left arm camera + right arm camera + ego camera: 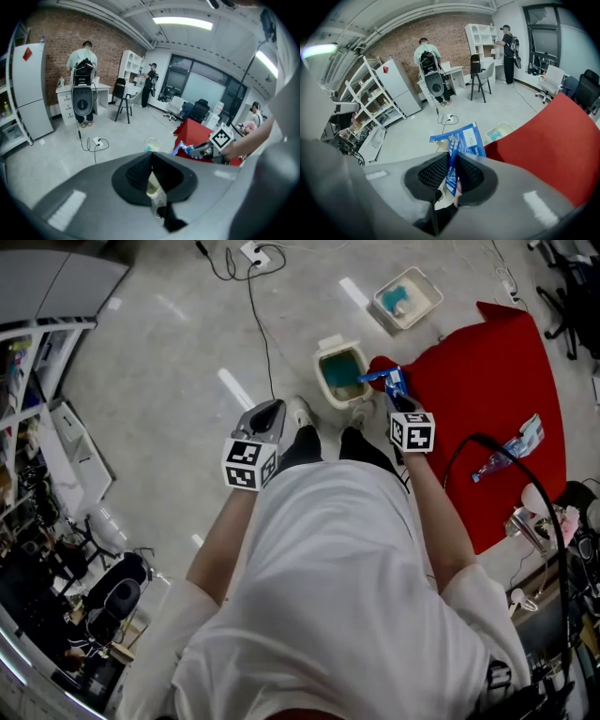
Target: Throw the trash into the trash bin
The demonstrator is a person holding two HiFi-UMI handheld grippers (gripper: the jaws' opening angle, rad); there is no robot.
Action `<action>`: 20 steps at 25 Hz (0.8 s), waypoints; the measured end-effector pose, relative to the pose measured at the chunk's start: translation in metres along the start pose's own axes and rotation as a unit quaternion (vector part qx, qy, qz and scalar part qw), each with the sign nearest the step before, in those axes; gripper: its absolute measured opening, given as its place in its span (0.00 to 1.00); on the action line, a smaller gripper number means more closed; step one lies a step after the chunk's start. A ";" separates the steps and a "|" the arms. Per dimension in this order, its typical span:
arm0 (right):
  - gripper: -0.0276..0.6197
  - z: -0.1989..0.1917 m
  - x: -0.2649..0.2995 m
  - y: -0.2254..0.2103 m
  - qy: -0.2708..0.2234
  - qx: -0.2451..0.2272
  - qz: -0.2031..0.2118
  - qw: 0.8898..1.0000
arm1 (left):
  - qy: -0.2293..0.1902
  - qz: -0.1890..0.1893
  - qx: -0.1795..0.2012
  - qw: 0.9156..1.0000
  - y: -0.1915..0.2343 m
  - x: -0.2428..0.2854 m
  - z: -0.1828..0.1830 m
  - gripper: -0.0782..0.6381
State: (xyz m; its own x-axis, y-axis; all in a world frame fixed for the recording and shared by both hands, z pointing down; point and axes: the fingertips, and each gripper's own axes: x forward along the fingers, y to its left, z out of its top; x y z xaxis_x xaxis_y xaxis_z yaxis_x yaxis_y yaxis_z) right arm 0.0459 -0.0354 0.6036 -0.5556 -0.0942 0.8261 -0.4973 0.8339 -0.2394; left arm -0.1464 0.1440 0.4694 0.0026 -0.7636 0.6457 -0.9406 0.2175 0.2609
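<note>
Nearly there, the right gripper (392, 382), clamped on a blue wrapper (377, 377), should centre over the trash bin (320, 371) before releasing; left gripper (271, 411) closed.

grey polished concrete floor (159, 343), glare streaks on it. ceiling strip lights (183, 21) are on. red-brown brick wall (440, 33) at the far end, white desk (64, 101) against it, tall white fridge (28, 89) off to one side. open metal racks (370, 101) next to the fridge. white cubby shelf (483, 35) in the corner, black stool (122, 91) near it. dark-framed windows (197, 86) on the adjoining wall, office chairs (197, 110) in front. power strip (97, 142) with black cable on the floor. red mat (497, 390) spread on the floor.
</note>
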 end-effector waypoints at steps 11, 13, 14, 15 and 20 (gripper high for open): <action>0.13 -0.010 0.042 0.031 0.035 0.002 0.048 0.998 | 0.006 0.026 -0.025 0.999 0.032 -0.009 -0.020 0.12; 0.13 -0.014 0.048 0.032 0.042 0.005 0.050 0.998 | 0.008 0.026 -0.026 0.999 0.035 -0.008 -0.023 0.12; 0.13 -0.015 0.051 0.032 0.045 0.006 0.050 0.998 | 0.009 0.025 -0.025 0.999 0.036 -0.007 -0.024 0.12; 0.13 -0.017 0.055 0.033 0.048 0.008 0.051 0.997 | 0.009 0.024 -0.022 0.999 0.038 -0.006 -0.025 0.12; 0.13 -0.026 0.077 0.035 0.058 0.017 0.059 0.996 | 0.013 0.018 0.001 1.000 0.042 0.005 -0.033 0.12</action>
State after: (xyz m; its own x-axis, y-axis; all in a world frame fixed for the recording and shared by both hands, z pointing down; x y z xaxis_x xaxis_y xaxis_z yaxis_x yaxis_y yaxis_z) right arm 0.0035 0.0005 0.6720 -0.5320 0.0677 0.8440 -0.4564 0.8167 -0.3532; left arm -0.1745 0.1699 0.5073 -0.0226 -0.7387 0.6736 -0.9408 0.2438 0.2357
